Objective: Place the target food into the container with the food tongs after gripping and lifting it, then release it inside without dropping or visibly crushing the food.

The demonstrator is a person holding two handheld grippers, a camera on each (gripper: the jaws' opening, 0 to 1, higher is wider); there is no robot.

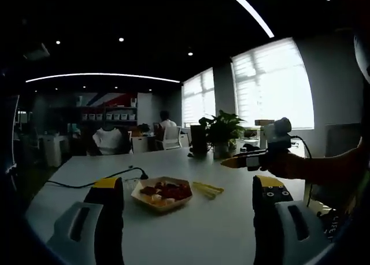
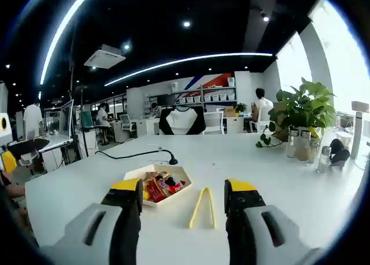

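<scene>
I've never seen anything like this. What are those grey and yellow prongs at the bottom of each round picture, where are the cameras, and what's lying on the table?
There is no robot here: a person holds a two-jaw gripper in each hand, and a fisheye camera rides on each one, looking forward along its jaws. The prongs are those jaws. The left gripper is open and empty, and so is the right gripper. In the left gripper view the right gripper comes in from the right, held by the person's hand. On the white table lie a shallow tray of food, yellow food tongs beside it, and a black cable. Potted plants stand near the window. Nothing is held yet.
</scene>
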